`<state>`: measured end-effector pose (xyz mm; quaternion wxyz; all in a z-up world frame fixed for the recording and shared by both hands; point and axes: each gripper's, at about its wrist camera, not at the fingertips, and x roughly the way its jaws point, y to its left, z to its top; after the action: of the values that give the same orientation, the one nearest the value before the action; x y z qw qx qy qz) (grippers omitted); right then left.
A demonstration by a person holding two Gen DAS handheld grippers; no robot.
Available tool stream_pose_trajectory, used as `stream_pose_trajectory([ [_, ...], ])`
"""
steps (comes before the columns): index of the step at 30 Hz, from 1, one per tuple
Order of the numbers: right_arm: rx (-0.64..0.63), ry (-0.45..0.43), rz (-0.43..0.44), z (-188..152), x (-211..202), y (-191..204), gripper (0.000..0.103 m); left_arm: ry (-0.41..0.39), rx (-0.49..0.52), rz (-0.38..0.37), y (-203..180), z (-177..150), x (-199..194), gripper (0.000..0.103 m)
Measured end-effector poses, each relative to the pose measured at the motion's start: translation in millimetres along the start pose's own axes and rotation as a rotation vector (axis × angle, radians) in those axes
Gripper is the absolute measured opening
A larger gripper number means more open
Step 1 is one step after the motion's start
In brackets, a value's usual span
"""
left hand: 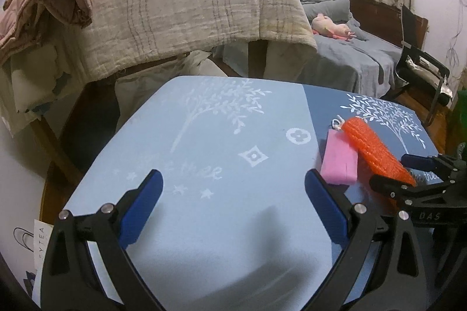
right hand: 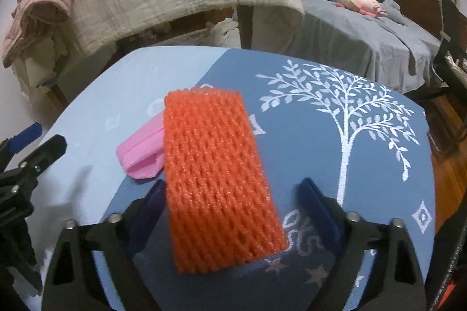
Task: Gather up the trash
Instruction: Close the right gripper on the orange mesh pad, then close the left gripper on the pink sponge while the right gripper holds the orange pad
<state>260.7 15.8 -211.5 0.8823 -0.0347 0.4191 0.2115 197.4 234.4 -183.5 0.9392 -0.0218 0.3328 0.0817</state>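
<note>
While the orange foam net [right hand: 221,179] lies between the spread fingers of the right gripper [right hand: 230,211], ungripped, its far end overlaps the pink wrapper [right hand: 140,156] on the blue tablecloth [right hand: 364,194]. The left gripper [left hand: 233,209] hovers wide apart over the cloth's pale half, holding nothing, just beside the wrapper.

Bare tablecloth [left hand: 204,223] left of pink paper [left hand: 338,162]
</note>
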Motion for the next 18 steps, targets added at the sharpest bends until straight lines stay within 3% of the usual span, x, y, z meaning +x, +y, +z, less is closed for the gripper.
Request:
stream_pose_trajectory([
  [6, -0.002, -0.003, 0.047, -4, -7, -1, 0.049, -0.001, 0.002, -0.010, -5, 0, 1, 0.095],
  [11, 0.036, -0.018, 0.071, -6, -15, -11, 0.028, 0.000, 0.009, -0.029, -15, 3, 3, 0.095],
  [18, 0.062, -0.034, 0.078, -6, -26, -22, 0.021, 0.011, 0.030, -0.070, -37, 7, 8, 0.095],
])
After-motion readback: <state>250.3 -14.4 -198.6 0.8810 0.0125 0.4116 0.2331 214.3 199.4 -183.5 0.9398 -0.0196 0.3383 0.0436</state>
